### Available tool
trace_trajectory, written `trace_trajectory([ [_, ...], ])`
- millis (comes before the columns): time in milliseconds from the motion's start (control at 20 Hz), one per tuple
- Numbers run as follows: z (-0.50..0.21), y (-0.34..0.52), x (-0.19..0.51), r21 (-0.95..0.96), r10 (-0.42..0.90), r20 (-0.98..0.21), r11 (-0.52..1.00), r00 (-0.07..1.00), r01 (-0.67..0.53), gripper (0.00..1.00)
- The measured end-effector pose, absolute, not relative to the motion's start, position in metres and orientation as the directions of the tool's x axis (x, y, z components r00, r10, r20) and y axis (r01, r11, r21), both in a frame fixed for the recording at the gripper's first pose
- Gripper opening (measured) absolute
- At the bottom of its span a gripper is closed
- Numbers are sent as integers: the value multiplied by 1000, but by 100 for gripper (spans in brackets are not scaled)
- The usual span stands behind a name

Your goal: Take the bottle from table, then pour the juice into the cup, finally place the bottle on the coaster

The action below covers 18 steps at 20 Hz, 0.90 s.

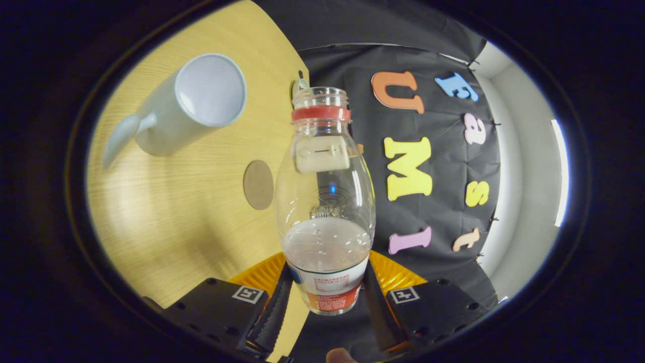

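While clamped low on the bottle, fingers press its labelled base from both sides, so pick-up looks done. Tilted view, bottle lifted off the wooden surface, neck open, clear liquid pooled near the base. Pouring seemingly not begun: cup well apart beyond the neck, apparently empty. Coaster bare beside the bottle; placing left.

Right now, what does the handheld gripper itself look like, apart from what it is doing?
The gripper has two blocky black finger carriers with small round holes, each bearing a square black-and-white tag. Ribbed pads line the inner faces. Behind them sits a ribbed orange-yellow part. A fingertip of the person's hand peeks in beneath; no sleeve is visible.
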State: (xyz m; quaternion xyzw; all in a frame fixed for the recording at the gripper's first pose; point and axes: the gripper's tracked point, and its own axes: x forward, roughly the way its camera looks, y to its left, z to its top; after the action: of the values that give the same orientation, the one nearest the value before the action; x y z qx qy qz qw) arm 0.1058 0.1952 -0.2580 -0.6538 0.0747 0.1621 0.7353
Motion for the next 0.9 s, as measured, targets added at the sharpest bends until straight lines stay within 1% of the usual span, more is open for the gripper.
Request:
trace_trajectory([
  [250, -245, 196, 105, -959, 149, -279, 16, 949, -284, 76],
  [600, -234, 203, 101, -969, 162, -246, -47, 956, -242, 76],
  [900, -230, 203, 101, -969, 154, -243, -80, 958, -233, 76],
])
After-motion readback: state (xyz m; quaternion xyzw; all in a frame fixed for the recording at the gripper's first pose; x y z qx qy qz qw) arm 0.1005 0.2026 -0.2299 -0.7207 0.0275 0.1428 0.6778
